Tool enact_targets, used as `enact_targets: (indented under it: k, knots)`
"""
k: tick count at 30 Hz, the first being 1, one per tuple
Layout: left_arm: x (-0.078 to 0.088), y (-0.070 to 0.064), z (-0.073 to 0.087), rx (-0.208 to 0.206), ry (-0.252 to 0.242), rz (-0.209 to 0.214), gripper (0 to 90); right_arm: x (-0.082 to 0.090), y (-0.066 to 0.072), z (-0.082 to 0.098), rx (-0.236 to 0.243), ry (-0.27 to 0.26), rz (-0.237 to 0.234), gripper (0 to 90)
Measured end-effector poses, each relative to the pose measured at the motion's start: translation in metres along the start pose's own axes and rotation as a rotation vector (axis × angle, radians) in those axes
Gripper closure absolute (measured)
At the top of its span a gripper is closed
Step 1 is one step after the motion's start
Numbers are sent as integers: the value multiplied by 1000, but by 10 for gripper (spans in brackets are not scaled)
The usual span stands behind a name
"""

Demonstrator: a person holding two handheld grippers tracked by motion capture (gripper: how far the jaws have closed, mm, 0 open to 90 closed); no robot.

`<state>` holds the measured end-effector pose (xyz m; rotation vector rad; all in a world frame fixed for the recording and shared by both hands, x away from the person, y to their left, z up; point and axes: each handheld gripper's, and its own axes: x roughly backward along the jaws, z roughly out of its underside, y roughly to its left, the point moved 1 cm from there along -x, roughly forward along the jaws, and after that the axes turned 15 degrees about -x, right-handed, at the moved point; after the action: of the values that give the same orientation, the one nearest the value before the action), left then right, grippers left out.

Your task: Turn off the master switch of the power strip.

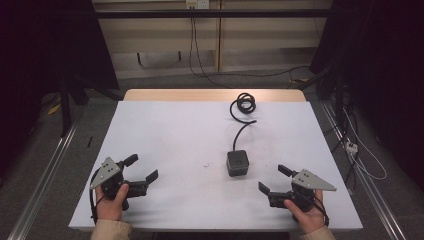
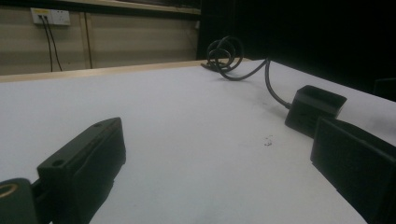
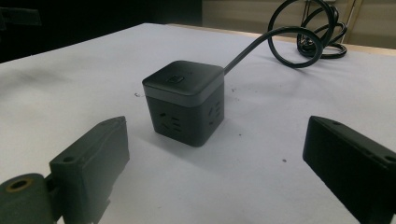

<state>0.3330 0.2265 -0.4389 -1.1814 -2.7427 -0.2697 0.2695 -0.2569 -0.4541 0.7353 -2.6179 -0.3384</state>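
A black cube power socket (image 1: 237,162) stands on the white table, right of centre. Its black cable (image 1: 240,131) runs back to a coil (image 1: 243,103) near the far edge. In the right gripper view the cube (image 3: 185,101) stands just ahead of the jaws, with outlet holes on its sides and the coil (image 3: 308,35) behind. The left gripper view has the cube (image 2: 315,109) at the right, partly behind one jaw. My left gripper (image 1: 141,168) rests at the front left, open and holding nothing. My right gripper (image 1: 273,179) rests at the front right, open, a short way from the cube.
The white table sheet (image 1: 175,135) ends in a wooden strip (image 1: 215,95) at the far edge. Behind it a wall carries a socket plate (image 2: 50,16) with cables hanging. Metal rails (image 1: 45,165) run along both sides on the floor. A white power strip (image 1: 351,146) lies right.
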Motion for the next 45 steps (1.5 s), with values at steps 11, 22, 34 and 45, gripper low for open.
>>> enact_targets:
  k: [11, 22, 34, 45]
  knots:
    - [0, -1, 1, -13, 11, 18, 28, -7, 0, -6, 3, -6, 0, 71]
    - [0, -2, 0, -19, 10, 27, 28, -16, -2, -16, -7, -13, 13, 80]
    - [0, -1, 0, -14, 7, 26, 28, -28, 5, -20, 23, -1, 5, 80]
    - [-1, -2, 0, -28, 16, 40, 28, -35, 10, -23, 35, -2, -8, 83]
